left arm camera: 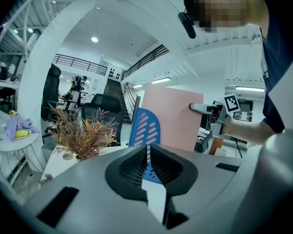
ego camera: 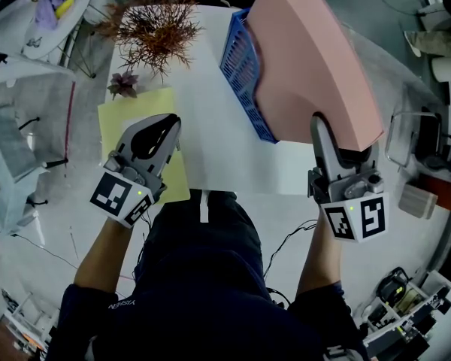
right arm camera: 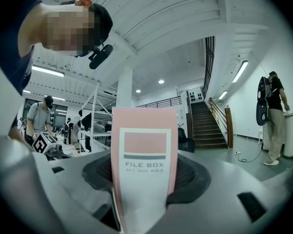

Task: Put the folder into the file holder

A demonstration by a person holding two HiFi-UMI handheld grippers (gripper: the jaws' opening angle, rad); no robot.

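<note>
A pink folder point(ego camera: 316, 59), labelled as a file box point(right arm camera: 144, 150), hangs tilted above the table's right edge. My right gripper point(ego camera: 319, 126) is shut on its near spine, and the label fills the space between the pads point(right arm camera: 144, 179). Just left of the folder a blue slotted file holder point(ego camera: 243, 70) stands on the white table point(ego camera: 210, 149); the folder's lower edge overlaps its right side in the head view. My left gripper point(ego camera: 165, 130) hovers over a yellow sheet point(ego camera: 135, 111), jaws together and holding nothing. The left gripper view shows the holder point(left arm camera: 144, 130) and folder point(left arm camera: 173, 121) ahead.
A dried reddish plant point(ego camera: 154, 25) stands at the table's back left, with a small purple plant point(ego camera: 122, 81) beside it. A round side table point(ego camera: 52, 10) with a cloth sits far left. Clutter and cables lie on the floor at right. People stand in the background of the right gripper view.
</note>
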